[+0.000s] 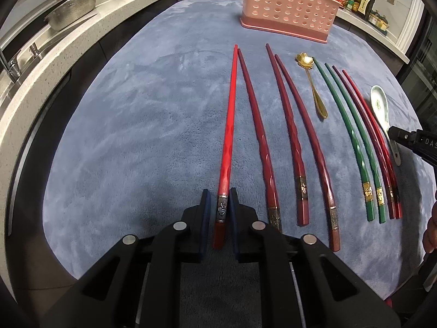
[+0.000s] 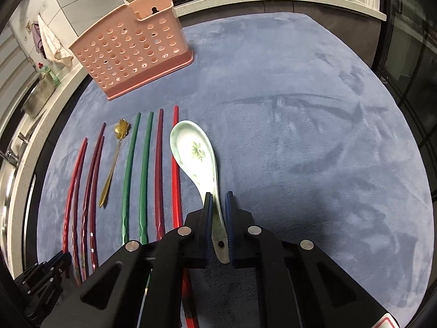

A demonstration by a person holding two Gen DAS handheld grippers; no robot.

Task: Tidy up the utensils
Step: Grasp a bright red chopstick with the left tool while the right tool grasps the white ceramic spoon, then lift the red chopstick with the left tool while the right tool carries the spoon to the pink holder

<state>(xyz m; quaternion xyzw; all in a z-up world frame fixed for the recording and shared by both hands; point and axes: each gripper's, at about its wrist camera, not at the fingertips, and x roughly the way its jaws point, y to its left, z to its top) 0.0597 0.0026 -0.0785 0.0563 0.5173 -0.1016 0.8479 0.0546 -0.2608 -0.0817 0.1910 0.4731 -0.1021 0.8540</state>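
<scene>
Home kitchen — sink tap point(image 1: 11, 67), colander point(image 1: 72, 11), condiment bottles point(image 1: 363, 1)

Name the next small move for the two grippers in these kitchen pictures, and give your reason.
Probably lift both straight up. The left gripper is shut on the bright red chopstick and the right gripper on the ceramic spoon, yet both utensils seem to lie on the blue mat, short of the pink holder.

Glossy red, maroon and green chopsticks point(image 1: 289, 134), a gold flower-bowled spoon point(image 1: 314, 87) and a white ceramic spoon point(image 2: 195, 154) lie side by side, flat before an upright pink perforated holder point(image 1: 289, 5).
</scene>
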